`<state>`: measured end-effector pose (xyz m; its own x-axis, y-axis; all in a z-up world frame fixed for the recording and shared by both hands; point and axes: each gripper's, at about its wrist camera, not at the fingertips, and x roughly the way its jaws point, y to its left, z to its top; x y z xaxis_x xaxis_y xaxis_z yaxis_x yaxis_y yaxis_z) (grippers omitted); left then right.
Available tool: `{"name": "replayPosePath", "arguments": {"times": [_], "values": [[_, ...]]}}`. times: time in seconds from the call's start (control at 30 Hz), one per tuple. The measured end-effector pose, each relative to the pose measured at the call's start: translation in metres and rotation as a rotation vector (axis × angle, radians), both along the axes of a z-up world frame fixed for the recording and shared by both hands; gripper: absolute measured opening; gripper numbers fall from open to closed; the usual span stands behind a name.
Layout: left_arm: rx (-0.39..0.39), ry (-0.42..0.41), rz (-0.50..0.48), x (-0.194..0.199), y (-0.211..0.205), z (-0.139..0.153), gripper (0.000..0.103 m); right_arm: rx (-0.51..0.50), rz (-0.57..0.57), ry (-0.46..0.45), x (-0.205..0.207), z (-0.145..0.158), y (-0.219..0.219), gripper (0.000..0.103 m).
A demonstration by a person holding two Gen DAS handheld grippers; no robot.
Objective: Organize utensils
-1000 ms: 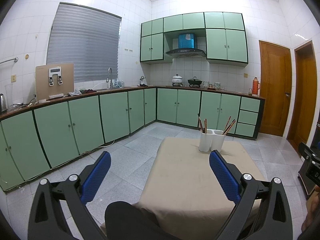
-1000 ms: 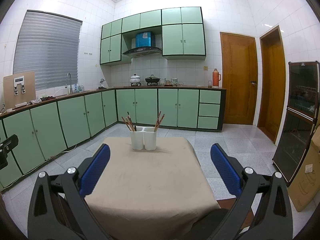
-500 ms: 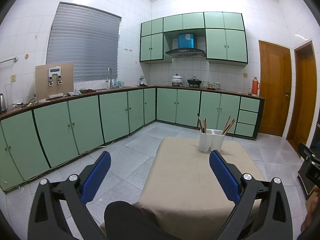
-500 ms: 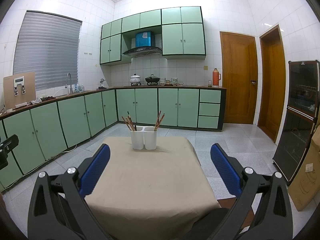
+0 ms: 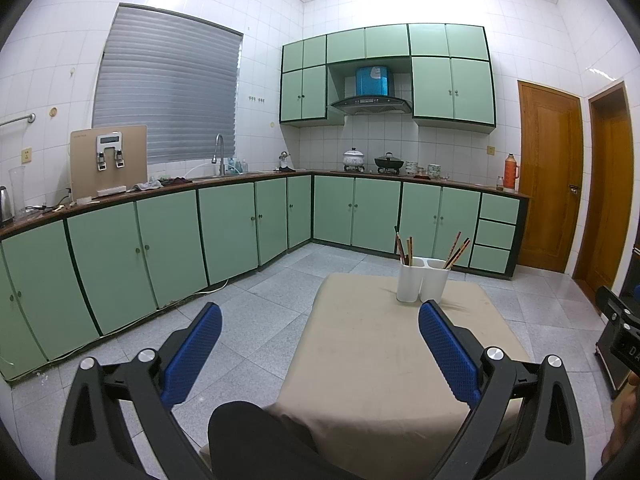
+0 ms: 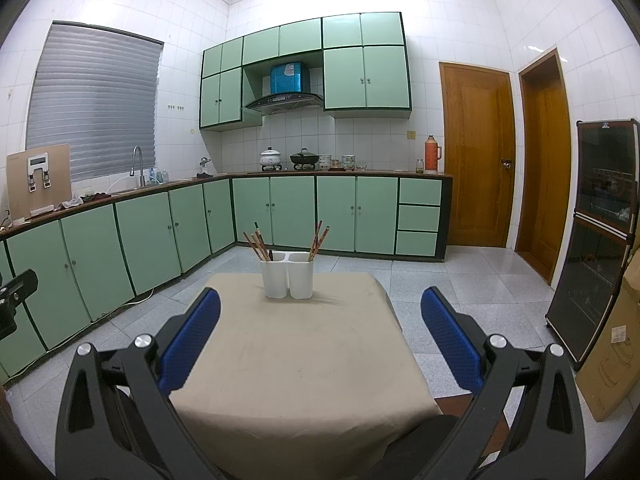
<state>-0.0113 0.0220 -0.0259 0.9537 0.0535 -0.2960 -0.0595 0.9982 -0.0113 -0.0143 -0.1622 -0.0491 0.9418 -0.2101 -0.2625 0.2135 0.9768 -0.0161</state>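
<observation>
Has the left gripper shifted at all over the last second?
No. In the left wrist view the white utensil holder and the cabinet drawers sit at the same spots as before, so the left gripper has held steady.

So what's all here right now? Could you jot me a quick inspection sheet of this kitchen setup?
Surface: table under a beige cloth, bare apart from the holder.
Job's things: white two-cup holder at the far end; chopsticks upright in both cups.
Clutter: nothing seen on the table.
Grippers: left gripper and right gripper both open, empty, short of the holder.
Cables: a cord along the floor by the cabinets.
Surroundings: green cabinets, two wooden doors, cardboard box.
</observation>
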Motion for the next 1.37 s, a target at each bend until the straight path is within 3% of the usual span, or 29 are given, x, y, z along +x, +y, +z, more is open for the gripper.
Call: {"name": "replayPosePath", "arguments": {"times": [1.37], "values": [[0.004, -0.001, 0.001, -0.0001, 0.0001, -0.0007, 0.097, 0.009, -0.004, 0.002, -0.0054, -0.0034, -0.0017, 0.097]]}}
